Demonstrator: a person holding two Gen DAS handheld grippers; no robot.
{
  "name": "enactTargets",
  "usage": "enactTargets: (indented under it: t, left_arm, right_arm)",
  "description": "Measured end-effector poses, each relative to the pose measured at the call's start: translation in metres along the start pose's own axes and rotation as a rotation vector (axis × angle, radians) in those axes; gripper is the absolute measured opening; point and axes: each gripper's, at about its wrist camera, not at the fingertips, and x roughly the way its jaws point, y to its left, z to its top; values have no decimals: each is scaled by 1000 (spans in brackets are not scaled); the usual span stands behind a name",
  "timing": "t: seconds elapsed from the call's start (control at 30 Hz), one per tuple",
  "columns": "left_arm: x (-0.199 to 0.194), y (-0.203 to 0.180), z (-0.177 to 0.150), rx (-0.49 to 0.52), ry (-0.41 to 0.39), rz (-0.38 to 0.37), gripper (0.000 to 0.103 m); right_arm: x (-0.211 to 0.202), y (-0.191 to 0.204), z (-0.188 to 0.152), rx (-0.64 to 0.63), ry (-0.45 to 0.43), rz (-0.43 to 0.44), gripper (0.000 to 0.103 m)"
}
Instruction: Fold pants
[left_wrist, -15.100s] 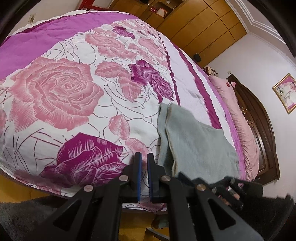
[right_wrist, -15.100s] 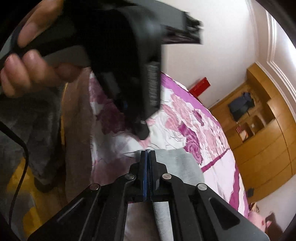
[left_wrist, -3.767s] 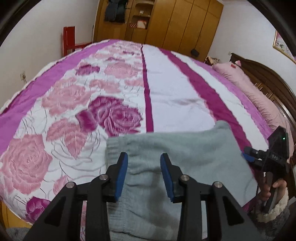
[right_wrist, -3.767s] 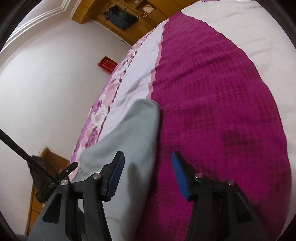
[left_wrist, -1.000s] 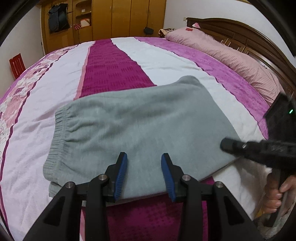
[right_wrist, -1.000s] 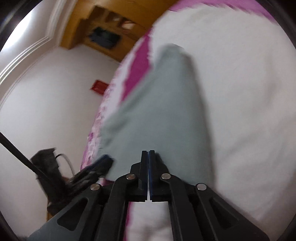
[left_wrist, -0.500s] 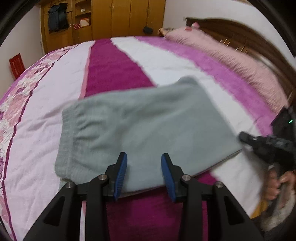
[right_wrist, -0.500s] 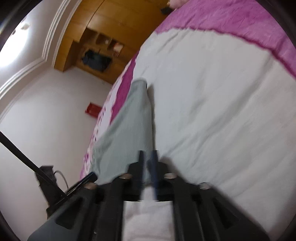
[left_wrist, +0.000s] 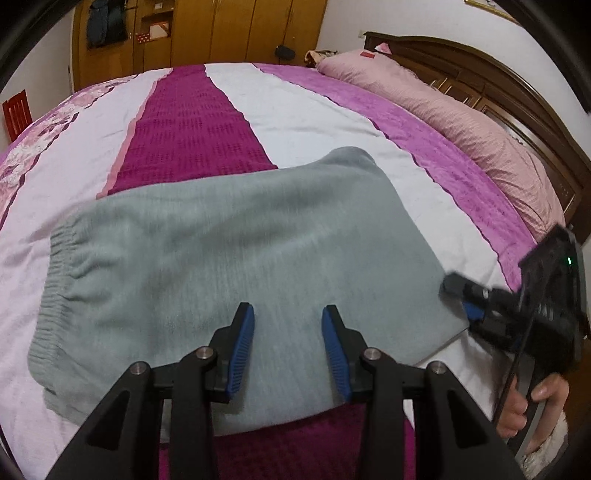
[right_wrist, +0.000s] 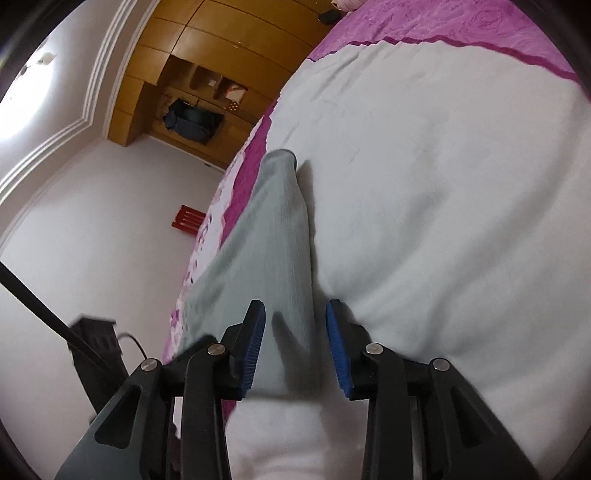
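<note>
The grey pants (left_wrist: 229, 258) lie folded flat across the bed (left_wrist: 303, 107), spread over its white and deep magenta stripes, with the ribbed elastic waistband (left_wrist: 55, 280) bunched at the left end in the left wrist view and the folded edge running toward the right. From the right wrist view the same pants (right_wrist: 273, 236) stretch away as a long narrow strip over the white part of the bedcover, one rounded corner at the far end. The left gripper (left_wrist: 288, 347) hovers over the near edge of the fabric with its jaws parted and nothing pinched between the blue pads. The right gripper (right_wrist: 295, 347) sits at the right end of the pants; its jaws have just been opening, and the cloth's edge now lies between them without either pad pressing on it (the grip is released). In the left wrist view the right gripper (left_wrist: 465, 299) shows at the pants' right corner, held by a hand (left_wrist: 524, 406). A long pink pillow (left_wrist: 461, 118) lies along the dark wooden headboard (left_wrist: 517, 96), and wooden wardrobes (left_wrist: 207, 29) stand beyond the bed.
</note>
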Motion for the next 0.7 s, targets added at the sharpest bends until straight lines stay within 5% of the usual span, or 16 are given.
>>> enactTargets:
  t: [0.23,0.6,0.7]
  left_arm:
    - [2,-6,-9,35,-17,32,40]
    - [3,0,-17,9,-49,0,40]
    - [3,0,-20,4,-65,-1,40]
  right_arm:
    - [48,13,47,-85,109,-57,20]
    - [118,-14,128,60,166,139,9]
    - [139,-8,142,9,199,143,9]
